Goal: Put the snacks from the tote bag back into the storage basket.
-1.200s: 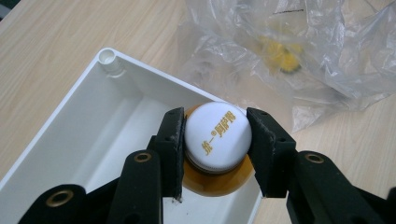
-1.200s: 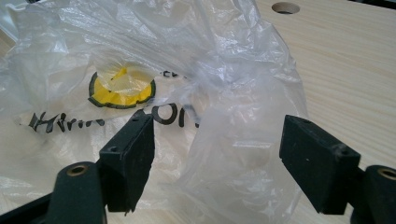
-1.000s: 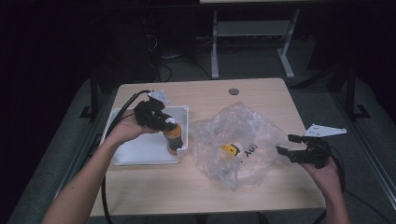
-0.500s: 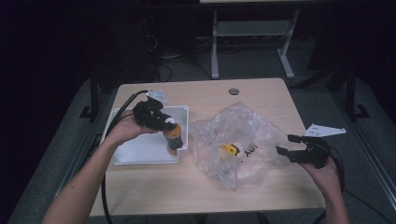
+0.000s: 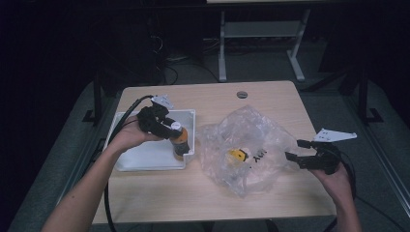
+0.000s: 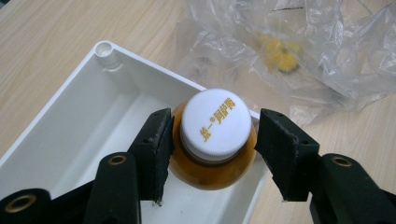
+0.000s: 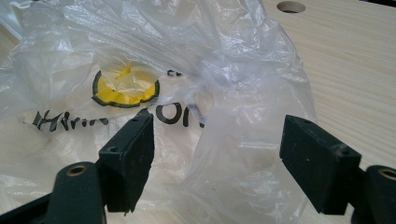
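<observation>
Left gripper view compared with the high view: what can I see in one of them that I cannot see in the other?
The left gripper view alone lets you read gold characters on the bottle's white cap and see a gap beside the right jaw of the left tool, whose jaws have just been opening with the bottle between them. The high view alone gives the right tool at the bag's edge, both forearms and the round hole in the table top. Both share the amber bottle in the white tray and the crumpled clear plastic bag.

One bottle (image 6: 212, 140); one white tray (image 5: 145, 157); one plastic bag (image 5: 251, 145); two grippers.
</observation>
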### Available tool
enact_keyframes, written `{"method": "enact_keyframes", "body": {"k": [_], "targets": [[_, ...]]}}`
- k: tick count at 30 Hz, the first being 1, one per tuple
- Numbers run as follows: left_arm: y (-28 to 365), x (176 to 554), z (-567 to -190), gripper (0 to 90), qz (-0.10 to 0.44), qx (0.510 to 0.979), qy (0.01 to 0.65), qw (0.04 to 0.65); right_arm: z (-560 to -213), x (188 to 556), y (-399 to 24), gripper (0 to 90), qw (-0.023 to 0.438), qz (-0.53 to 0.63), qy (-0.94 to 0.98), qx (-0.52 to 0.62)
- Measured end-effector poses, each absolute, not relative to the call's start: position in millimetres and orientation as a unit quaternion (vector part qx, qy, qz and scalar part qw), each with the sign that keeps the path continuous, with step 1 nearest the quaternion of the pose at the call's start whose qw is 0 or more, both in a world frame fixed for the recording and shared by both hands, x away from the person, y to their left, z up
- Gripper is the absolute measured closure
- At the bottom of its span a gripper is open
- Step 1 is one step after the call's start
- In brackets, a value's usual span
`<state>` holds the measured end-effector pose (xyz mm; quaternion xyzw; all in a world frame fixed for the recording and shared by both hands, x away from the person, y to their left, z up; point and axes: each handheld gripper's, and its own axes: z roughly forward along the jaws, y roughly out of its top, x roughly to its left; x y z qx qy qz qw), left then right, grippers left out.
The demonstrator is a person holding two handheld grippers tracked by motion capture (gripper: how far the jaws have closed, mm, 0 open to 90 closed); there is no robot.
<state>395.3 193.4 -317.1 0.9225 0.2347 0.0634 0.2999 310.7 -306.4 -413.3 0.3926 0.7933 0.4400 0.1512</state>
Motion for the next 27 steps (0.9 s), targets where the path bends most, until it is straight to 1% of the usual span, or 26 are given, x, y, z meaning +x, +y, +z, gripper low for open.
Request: {"method": "enact_keyframes", "body": {"k": [7, 27], "targets": [[199, 394, -316, 42.3, 0.068, 0.918, 0.243, 0.306, -413, 310, -306, 25.4, 0.150, 0.440, 0.794, 0.392], [223, 386, -324, 39.4, 0.073, 0.904, 0.272, 0.321, -414, 311, -305, 25.4, 0.149, 0.438, 0.796, 0.390]]}}
